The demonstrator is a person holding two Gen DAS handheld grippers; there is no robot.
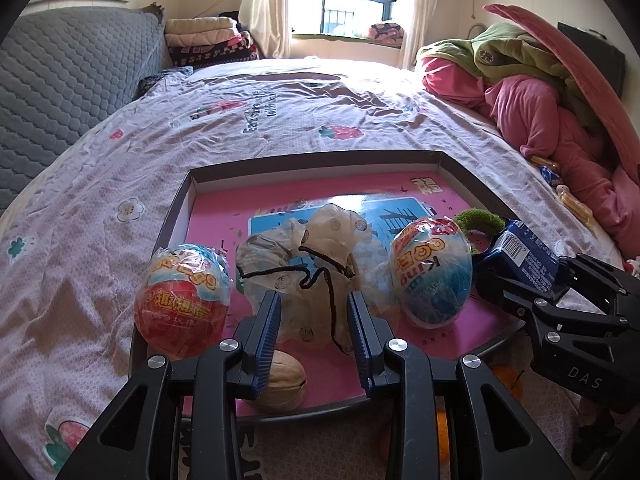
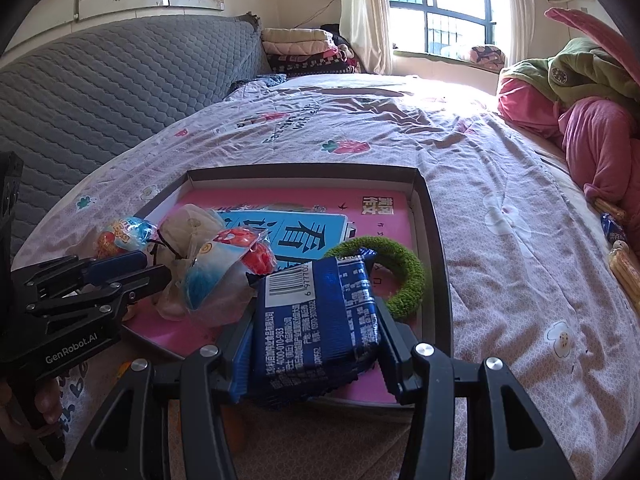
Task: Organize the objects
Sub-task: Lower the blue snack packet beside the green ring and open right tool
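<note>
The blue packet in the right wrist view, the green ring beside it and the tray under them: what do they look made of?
Blue packet: thin glossy plastic film, likely; it creases, shines and has a serrated edge, clamped in the right hand-held gripper.
Green ring: fuzzy, matte, probably plush or chenille fabric.
Tray: apparently cardboard; thin folded walls, printed pink floor.

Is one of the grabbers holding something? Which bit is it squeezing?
Yes. The right gripper holds the blue snack packet, pinched by its two long side edges near the lower end. The left gripper is open around the drawstring pouch, holding nothing.
</note>
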